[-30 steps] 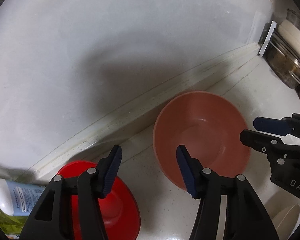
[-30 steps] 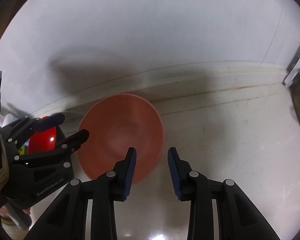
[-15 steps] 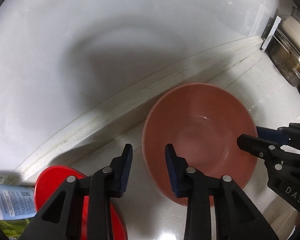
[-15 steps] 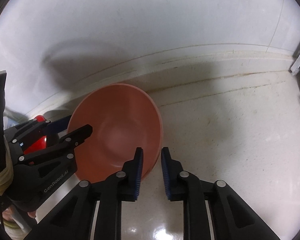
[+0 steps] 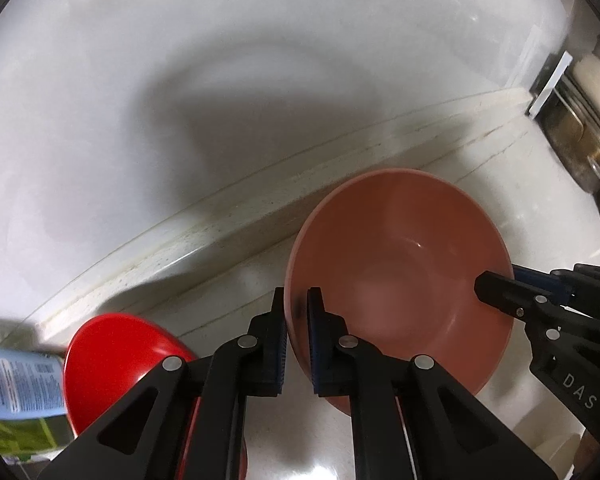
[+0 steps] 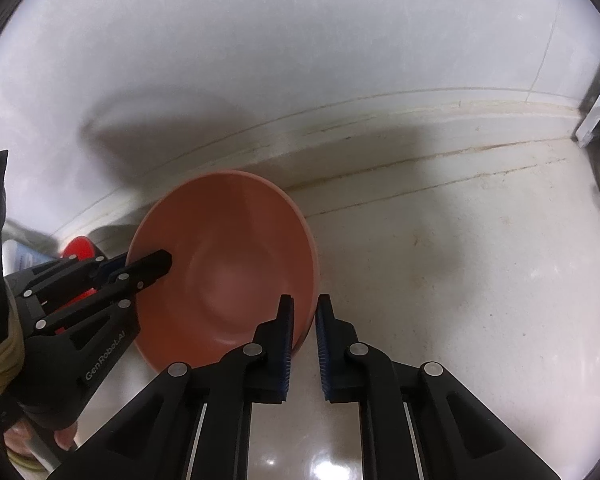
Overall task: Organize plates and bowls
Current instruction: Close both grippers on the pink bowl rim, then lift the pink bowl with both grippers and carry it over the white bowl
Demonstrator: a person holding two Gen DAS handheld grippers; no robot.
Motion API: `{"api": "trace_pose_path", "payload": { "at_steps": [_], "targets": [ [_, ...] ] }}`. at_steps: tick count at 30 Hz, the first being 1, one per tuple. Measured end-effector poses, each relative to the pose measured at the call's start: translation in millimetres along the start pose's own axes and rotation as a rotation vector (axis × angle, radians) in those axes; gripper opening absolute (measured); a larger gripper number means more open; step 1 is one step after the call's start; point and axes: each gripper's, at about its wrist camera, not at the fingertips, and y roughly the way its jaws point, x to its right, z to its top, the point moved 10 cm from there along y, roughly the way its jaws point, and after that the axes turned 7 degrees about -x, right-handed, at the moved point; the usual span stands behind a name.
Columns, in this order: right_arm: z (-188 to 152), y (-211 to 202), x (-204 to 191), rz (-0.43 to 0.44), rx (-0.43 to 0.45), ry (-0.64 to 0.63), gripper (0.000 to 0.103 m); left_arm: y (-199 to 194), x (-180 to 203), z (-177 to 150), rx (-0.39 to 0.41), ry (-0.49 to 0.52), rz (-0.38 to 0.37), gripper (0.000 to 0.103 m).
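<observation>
Salmon-pink plastic fills the lower right of the left wrist view: the pink bowl (image 5: pixel 400 280) sits upright on the pale stone surface (image 5: pixel 236 292), close to the raised ledge at the foot of the white wall (image 5: pixel 180 80). The left hand-held gripper (image 5: pixel 297 320) has its two blue pads pressed onto the bowl's near-left rim, one outside and one inside. At the right edge the right hand-held gripper (image 5: pixel 496 284) pinches the opposite rim, so the bowl lies straight ahead between both. A red bowl (image 5: pixel 112 352) rests at lower left, just beside the pink one, with a labelled bottle (image 5: pixel 16 380) at the far left edge and metal pots (image 5: pixel 580 140) at upper right.

From the right wrist view, the pink bowl (image 6: pixel 224 268) lies left of centre. The right hand-held gripper (image 6: pixel 304 324) grips its near-right rim with a narrow gap between the pads; the left hand-held gripper (image 6: pixel 148 264) comes in from the left edge onto the far rim. The red bowl (image 6: pixel 78 246) peeks out behind it. To the right the surface (image 6: pixel 460 280) is bare and glossy, giving room, I judge, to lift and carry the bowl either way; both hands are equally near.
</observation>
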Motion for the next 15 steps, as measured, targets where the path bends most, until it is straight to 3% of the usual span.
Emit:
{"api": "trace_pose_path", "payload": {
  "at_steps": [7, 15],
  "targets": [
    [0.1, -30.3, 6.3, 0.003, 0.051, -0.005, 0.013, -26.6, 4.3, -18.0, 0.003, -0.05, -0.043, 0.011],
    [-24.2, -63.3, -5.5, -0.017, 0.101, -0.044, 0.013, -72.9, 13.4, -53.7, 0.041, -0.081, -0.099, 0.011]
  ]
}}
